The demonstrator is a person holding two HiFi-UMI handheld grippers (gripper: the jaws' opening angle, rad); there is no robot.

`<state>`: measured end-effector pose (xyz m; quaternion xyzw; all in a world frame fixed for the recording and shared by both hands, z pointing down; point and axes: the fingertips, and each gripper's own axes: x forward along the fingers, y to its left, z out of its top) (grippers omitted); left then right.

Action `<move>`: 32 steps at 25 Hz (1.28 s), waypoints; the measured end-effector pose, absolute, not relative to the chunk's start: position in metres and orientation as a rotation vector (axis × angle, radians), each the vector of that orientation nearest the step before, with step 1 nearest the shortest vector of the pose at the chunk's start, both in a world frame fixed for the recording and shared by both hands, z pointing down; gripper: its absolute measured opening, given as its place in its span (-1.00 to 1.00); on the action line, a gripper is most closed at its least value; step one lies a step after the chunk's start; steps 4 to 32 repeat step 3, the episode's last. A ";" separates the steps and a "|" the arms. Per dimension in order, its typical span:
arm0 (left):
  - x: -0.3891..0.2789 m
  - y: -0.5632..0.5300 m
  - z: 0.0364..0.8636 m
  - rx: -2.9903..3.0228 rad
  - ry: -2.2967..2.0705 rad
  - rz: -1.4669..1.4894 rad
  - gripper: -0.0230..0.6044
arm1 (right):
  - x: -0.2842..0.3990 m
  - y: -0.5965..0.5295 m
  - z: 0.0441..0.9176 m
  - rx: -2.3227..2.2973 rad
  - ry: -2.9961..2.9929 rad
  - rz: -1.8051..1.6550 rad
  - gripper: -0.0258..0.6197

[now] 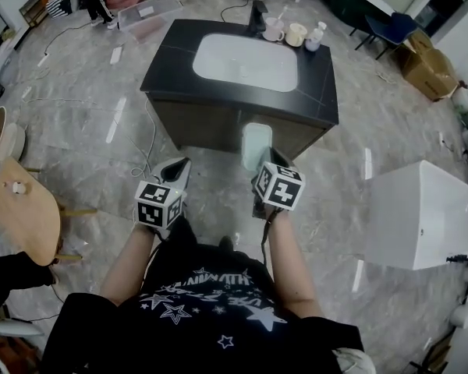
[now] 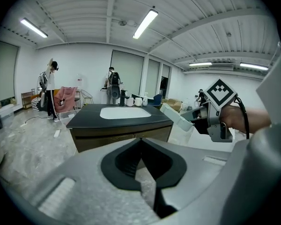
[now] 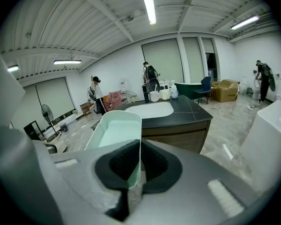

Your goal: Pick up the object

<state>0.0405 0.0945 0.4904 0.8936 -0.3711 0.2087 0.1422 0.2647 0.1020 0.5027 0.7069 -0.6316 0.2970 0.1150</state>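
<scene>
A pale green open-top container (image 1: 257, 143) hangs above the floor in front of the black sink cabinet (image 1: 168, 65). My right gripper (image 1: 267, 162) is shut on the container's near wall. In the right gripper view that thin wall sits pinched between the black pads (image 3: 155, 161), and the container (image 3: 113, 131) stretches away from my right gripper (image 3: 139, 150). My left gripper (image 1: 182, 164) is held beside it, to the left, jaws shut with nothing between them. The left gripper view shows my left gripper (image 2: 141, 143) shut and empty, and the container (image 2: 176, 118) off to its right.
A white basin (image 1: 246, 61) is set in the black cabinet top, with cups (image 1: 285, 32) at its far edge. A white box-shaped unit (image 1: 421, 213) stands at the right and a wooden stool (image 1: 27, 209) at the left. People stand far back by a clear bin (image 1: 150, 14).
</scene>
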 end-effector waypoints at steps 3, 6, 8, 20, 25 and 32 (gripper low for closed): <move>0.047 0.111 0.494 2.569 -1.097 0.616 -0.90 | 0.274 0.120 0.509 2.058 -1.868 0.873 -0.89; 0.047 0.111 0.494 2.569 -1.097 0.616 -0.90 | 0.274 0.120 0.509 2.058 -1.868 0.873 -0.89; 0.047 0.111 0.494 2.569 -1.097 0.616 -0.90 | 0.274 0.120 0.509 2.058 -1.868 0.873 -0.89; 0.047 0.111 0.494 2.569 -1.097 0.616 -0.90 | 0.274 0.120 0.509 2.058 -1.868 0.873 -0.89; 0.047 0.111 0.494 2.569 -1.097 0.616 -0.90 | 0.274 0.120 0.509 2.058 -1.868 0.873 -0.89; 0.047 0.111 0.494 2.569 -1.097 0.616 -0.90 | 0.274 0.120 0.509 2.058 -1.868 0.873 -0.89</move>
